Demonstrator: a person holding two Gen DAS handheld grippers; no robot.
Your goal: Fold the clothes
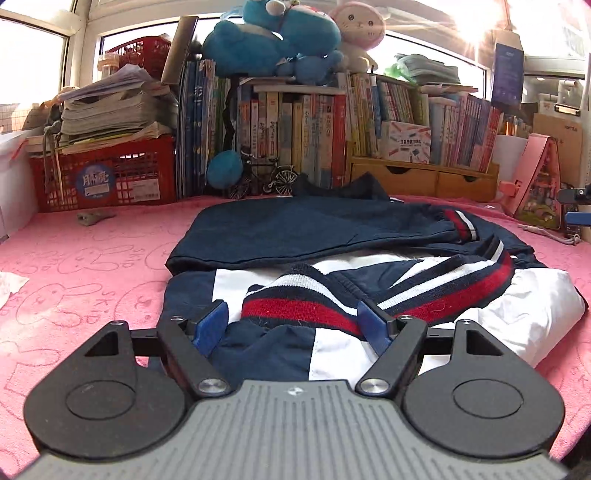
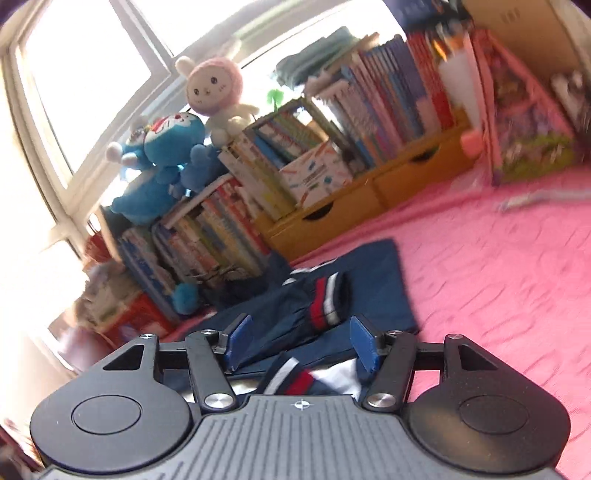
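A navy, white and red jacket (image 1: 332, 251) lies on the pink blanket (image 1: 92, 266), its sleeve folded across the body. A striped red, white and navy hem (image 1: 295, 306) bunches at the near edge. My left gripper (image 1: 295, 325) is open, low over that hem, its blue fingers (image 1: 210, 325) straddling the striped band without closing on it. In the right wrist view, tilted and blurred, my right gripper (image 2: 301, 343) is open above the jacket (image 2: 369, 280), with the striped sleeve cuff (image 2: 327, 299) just beyond its fingertips.
A wall of books (image 1: 314, 125), a red crate (image 1: 107, 177) piled with papers, a wooden drawer unit (image 1: 424, 177) and plush toys (image 1: 273, 33) line the far edge. A pink box (image 1: 539, 177) stands at the right. Open blanket (image 2: 498, 277) lies right of the jacket.
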